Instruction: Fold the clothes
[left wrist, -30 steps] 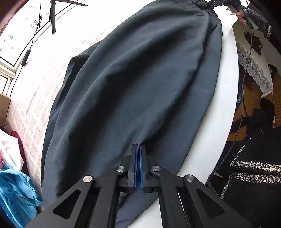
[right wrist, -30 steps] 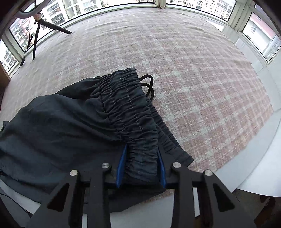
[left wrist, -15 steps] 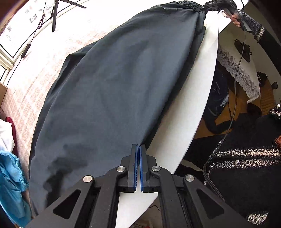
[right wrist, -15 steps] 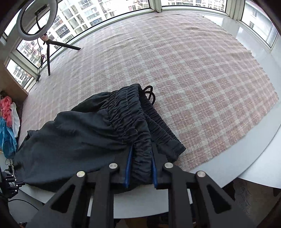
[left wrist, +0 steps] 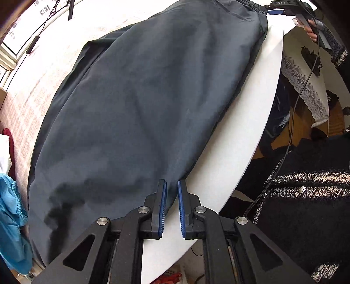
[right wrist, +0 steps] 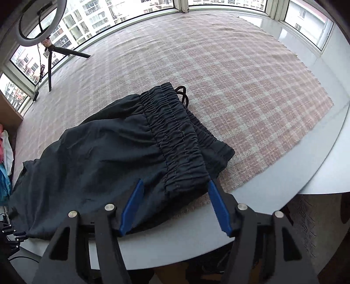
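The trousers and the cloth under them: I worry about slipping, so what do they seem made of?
The trousers look like thin, smooth woven synthetic with a matt sheen and soft creases; the waistband is gathered elastic. The tablecloth looks like coarse, nubby woven checks with a frayed edge.

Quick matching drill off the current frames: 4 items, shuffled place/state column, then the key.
Items:
1. left hand-held gripper
2. right hand-held gripper
3. drawstring
4. ring light

States:
A. black loop beyond the waistband
B. standing by the window, on a tripod
C. wide open, straddling the waistband end
D. slightly open at the trousers' narrow end

Pairs: 1-D, 2-C, 3-A, 4-B
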The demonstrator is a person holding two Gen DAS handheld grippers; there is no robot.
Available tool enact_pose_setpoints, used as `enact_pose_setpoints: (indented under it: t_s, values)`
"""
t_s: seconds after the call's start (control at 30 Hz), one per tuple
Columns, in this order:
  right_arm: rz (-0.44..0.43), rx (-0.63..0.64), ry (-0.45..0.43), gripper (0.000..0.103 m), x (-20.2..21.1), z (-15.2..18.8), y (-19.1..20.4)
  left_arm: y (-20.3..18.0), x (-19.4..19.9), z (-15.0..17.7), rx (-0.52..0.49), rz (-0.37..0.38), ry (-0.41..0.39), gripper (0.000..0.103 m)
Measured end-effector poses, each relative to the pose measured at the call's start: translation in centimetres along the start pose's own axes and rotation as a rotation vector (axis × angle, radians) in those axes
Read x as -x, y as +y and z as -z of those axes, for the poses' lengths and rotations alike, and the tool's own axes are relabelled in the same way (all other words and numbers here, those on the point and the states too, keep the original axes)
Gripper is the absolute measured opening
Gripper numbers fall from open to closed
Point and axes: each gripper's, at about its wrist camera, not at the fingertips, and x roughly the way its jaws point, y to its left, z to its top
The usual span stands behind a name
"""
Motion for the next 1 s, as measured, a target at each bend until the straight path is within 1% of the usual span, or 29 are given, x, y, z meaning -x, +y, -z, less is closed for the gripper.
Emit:
enact_pose_setpoints:
  t_s: [0.03,0.1,0.13,0.17,0.2,0.23,0.27,0.3,0.33,0.37,0.47,0.53,0.6,0.63,0.7,0.73,0.8,0.83,0.87,0.9,0.93,1.0]
  values:
    - [0.002,-0.003,-0.013,0.064,0.0,0.1,0.0,0.5,1.0,0.0,0.018,0.006,-0.021,0.021]
    - [0.033,0.036,-0.076,0.064,0.2,0.4,1.0,1.3,2.9,-0.5,0.051,0.006,-0.069,0.027]
    - [0.016,0.076,-0.096,0.064,0.1,0.5,2.0,1.9,3.8,-1.1,0.064,-0.002,-0.097,0.027]
    - [-0.028,0.116,-0.102,0.064,-0.1,0.8,3.1,2.4,4.7,-1.7,0.076,-0.011,-0.125,0.028]
    - [-0.079,0.156,-0.093,0.064,-1.0,0.8,4.3,3.1,4.7,-2.7,0.096,-0.016,-0.152,0.028]
    - [-0.125,0.197,-0.053,0.061,-2.8,0.5,6.0,3.7,4.6,-3.9,0.118,-0.02,-0.178,0.028]
    - [-0.11,0.245,0.002,0.053,-4.1,0.8,7.2,4.9,4.4,-5.4,0.154,0.0,-0.187,0.028]
    - [-0.039,0.297,0.061,0.047,-4.8,1.8,7.8,6.2,4.2,-7.0,0.193,0.027,-0.192,0.028]
    - [0.031,0.348,0.121,0.037,-5.6,2.8,8.4,7.5,4.1,-8.6,0.232,0.053,-0.197,0.028]
    - [0.077,0.37,0.156,0.036,-5.6,3.4,8.6,8.3,3.2,-10.2,0.265,0.074,-0.193,0.028]
    - [0.108,0.334,0.155,0.036,-3.3,3.6,8.1,10.1,0.5,-14.4,0.349,0.132,-0.176,0.028]
    - [0.089,0.339,0.093,0.036,-0.7,3.0,9.0,10.8,-0.6,-16.2,0.363,0.171,-0.158,0.028]
    - [0.088,0.376,0.02,0.037,1.2,2.4,11.0,11.0,-2.0,-17.5,0.371,0.19,-0.124,0.028]
    - [0.058,0.406,-0.017,0.037,1.8,2.2,12.2,10.9,-2.5,-17.9,0.365,0.196,-0.107,0.028]
    - [-0.038,0.445,-0.057,0.039,2.2,2.2,14.5,10.7,-3.4,-18.4,0.354,0.203,-0.076,0.028]
    - [-0.077,0.462,-0.058,0.039,1.7,2.4,15.5,10.6,-3.7,-18.5,0.358,0.216,-0.07,0.028]
    - [-0.123,0.501,-0.018,0.039,-0.9,2.9,17.7,10.5,-4.4,-18.8,0.366,0.247,-0.059,0.027]
    - [-0.127,0.522,0.019,0.037,-2.2,3.4,18.3,10.5,-4.5,-19.0,0.372,0.262,-0.064,0.024]
    - [-0.119,0.538,0.059,0.025,-3.6,4.0,18.7,10.5,-4.5,-19.1,0.379,0.283,-0.078,0.022]
    - [-0.109,0.551,0.098,0.016,-4.8,4.8,18.9,10.6,-4.4,-19.3,0.384,0.305,-0.099,0.01]
    - [-0.099,0.565,0.117,0.008,-5.6,5.3,19.1,10.8,-4.2,-19.5,0.39,0.313,-0.115,0.0]
    - [-0.081,0.59,0.105,0.008,-5.8,5.9,19.4,11.0,-3.7,-19.8,0.379,0.274,-0.138,0.001]
